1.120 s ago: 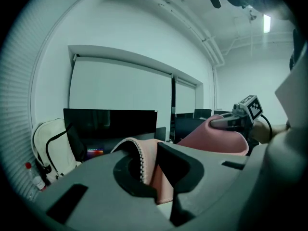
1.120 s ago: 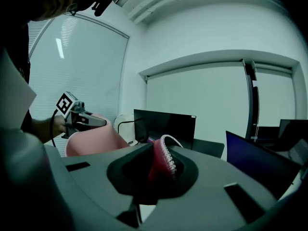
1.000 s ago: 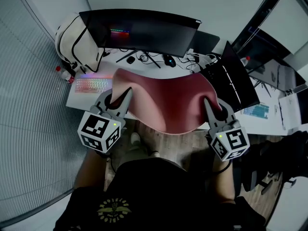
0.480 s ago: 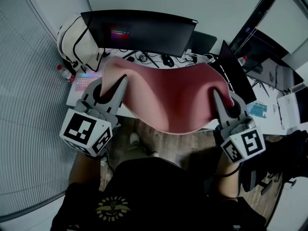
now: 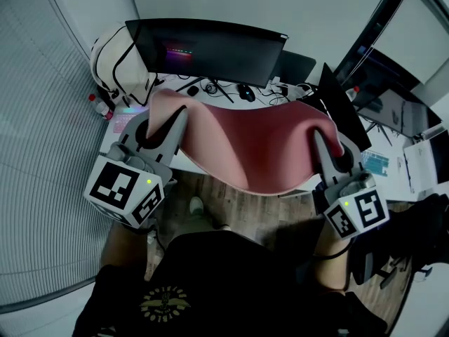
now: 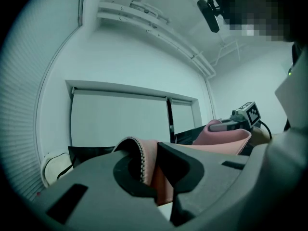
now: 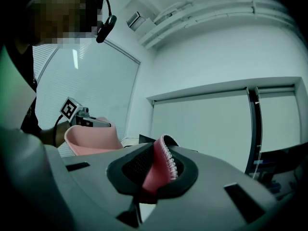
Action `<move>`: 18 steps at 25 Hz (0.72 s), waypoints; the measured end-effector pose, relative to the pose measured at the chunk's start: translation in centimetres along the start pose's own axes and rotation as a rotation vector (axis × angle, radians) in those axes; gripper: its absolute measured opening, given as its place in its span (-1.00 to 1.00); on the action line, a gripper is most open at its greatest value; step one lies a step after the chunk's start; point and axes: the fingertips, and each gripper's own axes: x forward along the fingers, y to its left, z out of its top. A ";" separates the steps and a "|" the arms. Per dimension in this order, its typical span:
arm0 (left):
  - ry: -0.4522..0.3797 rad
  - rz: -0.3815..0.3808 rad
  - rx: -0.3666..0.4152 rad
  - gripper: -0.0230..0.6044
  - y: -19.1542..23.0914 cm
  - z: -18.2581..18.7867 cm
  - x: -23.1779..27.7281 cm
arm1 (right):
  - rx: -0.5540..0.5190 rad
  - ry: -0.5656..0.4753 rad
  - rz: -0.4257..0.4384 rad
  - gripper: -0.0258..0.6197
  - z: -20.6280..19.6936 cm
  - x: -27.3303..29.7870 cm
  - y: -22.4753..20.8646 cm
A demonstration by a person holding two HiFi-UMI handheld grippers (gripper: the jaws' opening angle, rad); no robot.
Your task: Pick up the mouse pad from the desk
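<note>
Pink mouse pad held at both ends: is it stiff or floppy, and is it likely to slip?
Probably floppy: the mouse pad sags in a deep curve between the left gripper and right gripper. Likely light, since two edge pinches carry it. Slipping seems unlikely: both grippers are shut on its stitched edge.

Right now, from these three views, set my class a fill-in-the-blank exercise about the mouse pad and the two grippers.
The mouse pad is ____ in colour. The left gripper and right gripper both have their jaws ____ on it. Its middle hangs ____ than its gripped ends. Behind it, a dark ____ stands on the desk.
Missing words: pink; shut; lower; monitor.
</note>
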 end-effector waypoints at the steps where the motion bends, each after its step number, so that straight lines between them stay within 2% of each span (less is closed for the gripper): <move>1: 0.003 -0.001 0.001 -0.85 -0.1 0.0 0.0 | 0.001 0.000 -0.001 -0.86 0.0 0.0 0.0; 18: 0.008 0.007 0.020 -0.85 -0.4 0.3 0.2 | 0.007 -0.015 -0.009 -0.86 0.1 -0.1 -0.7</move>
